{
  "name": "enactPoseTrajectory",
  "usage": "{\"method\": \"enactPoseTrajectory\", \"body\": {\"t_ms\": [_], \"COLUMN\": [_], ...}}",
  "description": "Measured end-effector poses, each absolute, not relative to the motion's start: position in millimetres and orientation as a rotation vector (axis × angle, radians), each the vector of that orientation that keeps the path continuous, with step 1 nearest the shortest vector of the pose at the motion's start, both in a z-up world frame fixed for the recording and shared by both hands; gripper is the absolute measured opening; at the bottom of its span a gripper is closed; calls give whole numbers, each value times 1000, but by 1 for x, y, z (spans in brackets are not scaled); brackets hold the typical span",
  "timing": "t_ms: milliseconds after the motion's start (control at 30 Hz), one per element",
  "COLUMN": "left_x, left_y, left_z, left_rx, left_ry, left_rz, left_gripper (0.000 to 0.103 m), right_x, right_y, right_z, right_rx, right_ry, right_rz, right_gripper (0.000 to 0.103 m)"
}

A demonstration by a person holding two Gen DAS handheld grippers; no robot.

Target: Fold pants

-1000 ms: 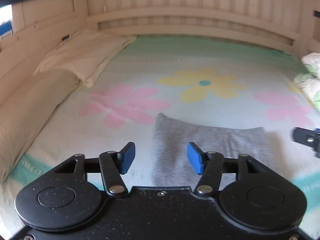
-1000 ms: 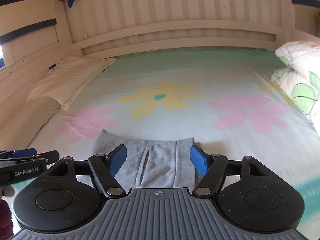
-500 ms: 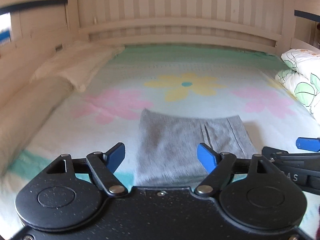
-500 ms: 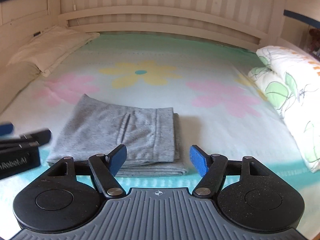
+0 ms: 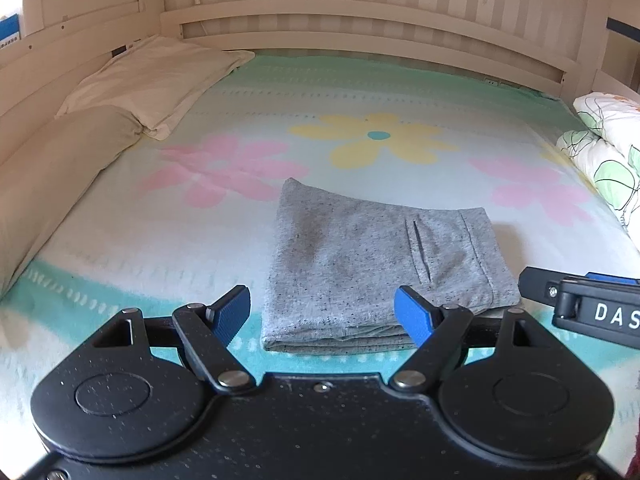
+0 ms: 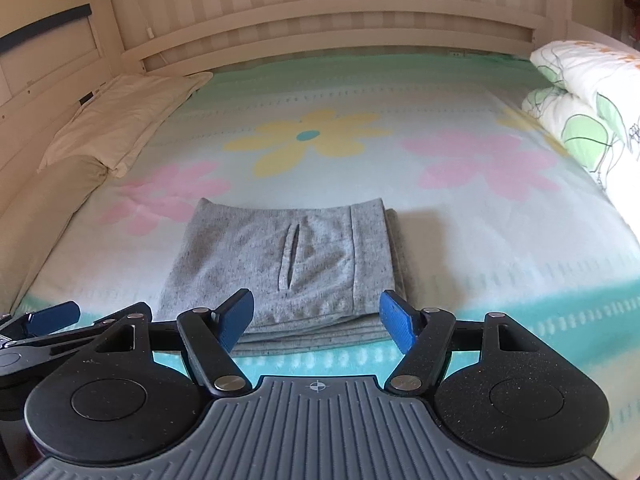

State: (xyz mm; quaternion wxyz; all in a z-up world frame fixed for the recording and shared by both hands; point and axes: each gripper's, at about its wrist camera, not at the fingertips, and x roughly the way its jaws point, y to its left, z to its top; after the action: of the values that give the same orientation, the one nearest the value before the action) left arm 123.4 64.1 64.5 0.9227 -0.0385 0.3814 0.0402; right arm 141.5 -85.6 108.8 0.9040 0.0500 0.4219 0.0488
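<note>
The grey pants (image 5: 376, 264) lie folded into a compact rectangle on the flowered bed sheet (image 5: 360, 152), pocket slit facing up; they also show in the right wrist view (image 6: 288, 268). My left gripper (image 5: 326, 318) is open and empty, held just in front of the pants' near edge. My right gripper (image 6: 316, 322) is open and empty, also just in front of the near edge. Each gripper shows at the side of the other's view: the right one (image 5: 580, 300) and the left one (image 6: 52, 320).
Two beige pillows (image 5: 152, 76) lie along the left side of the bed. A white leaf-patterned duvet (image 6: 588, 96) is bundled at the right edge. A slatted wooden headboard (image 5: 360, 24) bounds the far side.
Both grippers have pulled back and up from the pants, so the whole folded stack now shows. Both stay open.
</note>
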Motion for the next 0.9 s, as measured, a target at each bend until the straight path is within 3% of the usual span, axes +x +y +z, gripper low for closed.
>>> {"method": "enactPoseTrajectory", "body": {"t_ms": [900], "left_x": [123], "left_y": [59], "left_z": [61], "left_rx": [-41], "left_ry": [788], "left_rz": [96], "left_gripper": [81], "right_x": [140], "right_y": [-87], "right_z": [104], "right_rx": [89], "right_ry": [916], "right_rz": [102], "right_gripper": [68]}}
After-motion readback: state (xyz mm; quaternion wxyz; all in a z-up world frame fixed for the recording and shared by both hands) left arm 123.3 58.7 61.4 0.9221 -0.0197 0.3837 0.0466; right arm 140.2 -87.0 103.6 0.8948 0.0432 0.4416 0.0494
